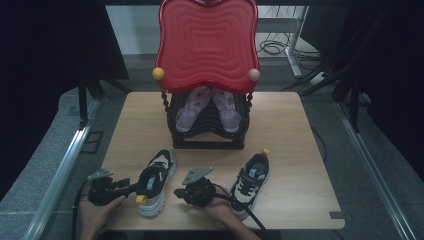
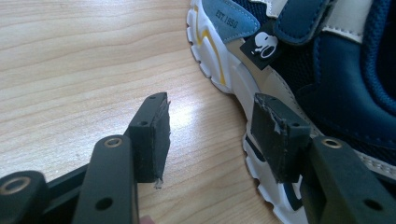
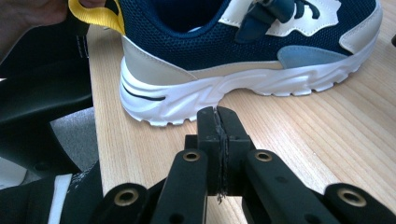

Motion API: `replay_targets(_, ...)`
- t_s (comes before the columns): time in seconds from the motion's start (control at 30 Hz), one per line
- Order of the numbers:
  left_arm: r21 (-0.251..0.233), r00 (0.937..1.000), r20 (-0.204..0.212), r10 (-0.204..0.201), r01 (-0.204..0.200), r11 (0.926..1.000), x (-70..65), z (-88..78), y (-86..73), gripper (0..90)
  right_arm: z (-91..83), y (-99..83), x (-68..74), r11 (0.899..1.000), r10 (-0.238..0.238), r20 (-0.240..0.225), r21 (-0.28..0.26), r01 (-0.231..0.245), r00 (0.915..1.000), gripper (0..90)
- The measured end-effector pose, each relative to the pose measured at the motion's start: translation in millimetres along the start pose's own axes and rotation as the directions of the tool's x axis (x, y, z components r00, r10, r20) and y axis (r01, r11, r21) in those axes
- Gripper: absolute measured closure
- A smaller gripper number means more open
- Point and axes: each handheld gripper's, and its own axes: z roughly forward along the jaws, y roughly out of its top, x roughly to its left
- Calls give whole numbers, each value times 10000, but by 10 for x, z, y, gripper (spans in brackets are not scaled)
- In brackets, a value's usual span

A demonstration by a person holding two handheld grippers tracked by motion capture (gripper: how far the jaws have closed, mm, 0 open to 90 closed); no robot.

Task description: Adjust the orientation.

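Observation:
Two navy and white sneakers lie on the wooden table (image 1: pixel 290 130). The left sneaker (image 1: pixel 159 175) (image 2: pixel 327 79) (image 3: pixel 233 60) points away from me, its yellow heel loop (image 1: pixel 141 199) (image 3: pixel 95 16) nearest me. From its left side comes my left gripper (image 1: pixel 131 187) (image 2: pixel 212 123), open: one pad hangs over bare wood, the other sits by the white sole, and nothing is pinched. On the sneaker's other side my right gripper (image 1: pixel 177 191) (image 3: pixel 218 121) is shut and empty, its tips just short of the sole. The right sneaker (image 1: pixel 251 182) lies beside my right wrist.
A black shoe rack (image 1: pixel 207 135) stands at the table's far middle with a pair of pink shoes (image 1: pixel 192 107) in it, under a red wavy panel (image 1: pixel 207 42). Cables trail from both grippers. The table's front edge runs close behind both hands.

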Motion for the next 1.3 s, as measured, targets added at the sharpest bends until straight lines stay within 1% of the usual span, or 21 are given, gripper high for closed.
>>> replay_targets(0.17,-1,10000,4,-11,11,10000,3,-1,0,472,-15,-30,4,10000,22,11,30,-22,10000,895)
replay_targets(0.33,-26,10000,11,2,-1,10000,4,-9,2,471,-89,-62,-17,10000,68,283,-1,-68,9996,897)
replay_targets(0.5,-38,10000,-6,-24,24,10000,10,-16,3,471,-227,-154,-80,9996,277,679,-5,-277,9973,897)
replay_targets(0.53,-38,10000,-3,-20,20,10000,8,-16,3,471,-247,-167,-90,9993,368,632,-32,-367,9973,898)
replay_targets(0.6,-38,10000,5,-11,11,10000,3,-14,5,471,-302,-192,-92,9991,433,742,-62,-430,9963,897)
replay_targets(0.63,-36,10000,11,-9,9,10000,0,-12,5,471,-334,-201,-92,9989,453,715,-148,-444,9964,897)
replay_targets(0.7,-25,10000,10,-15,15,10000,-3,-5,6,471,-417,-193,-74,9967,690,344,-450,-675,9970,898)
replay_targets(0.73,-18,10000,14,-17,17,10000,-6,-3,6,471,-450,-187,-63,9968,637,398,-507,-617,9972,897)
replay_targets(0.83,-28,10000,29,-4,4,10000,-8,-6,9,471,-599,-189,-22,9972,431,772,-646,-382,9961,898)
replay_targets(0.93,-40,10000,33,-11,11,10000,-3,-13,9,471,-762,-253,-17,9977,311,1277,-641,-231,9913,898)
replay_targets(1.03,-68,10000,22,-29,30,10000,-3,-18,10,471,-941,-350,-49,9969,449,1700,-717,-330,9844,898)
replay_targets(1.17,-108,10000,14,-24,24,9999,-10,-24,13,471,-1167,-479,-112,9941,816,2094,-874,-645,9744,898)
replay_targets(1.3,-160,10000,-9,-21,21,9999,-15,-30,16,471,-1331,-596,-178,9895,1210,2341,-1053,-985,9647,898)
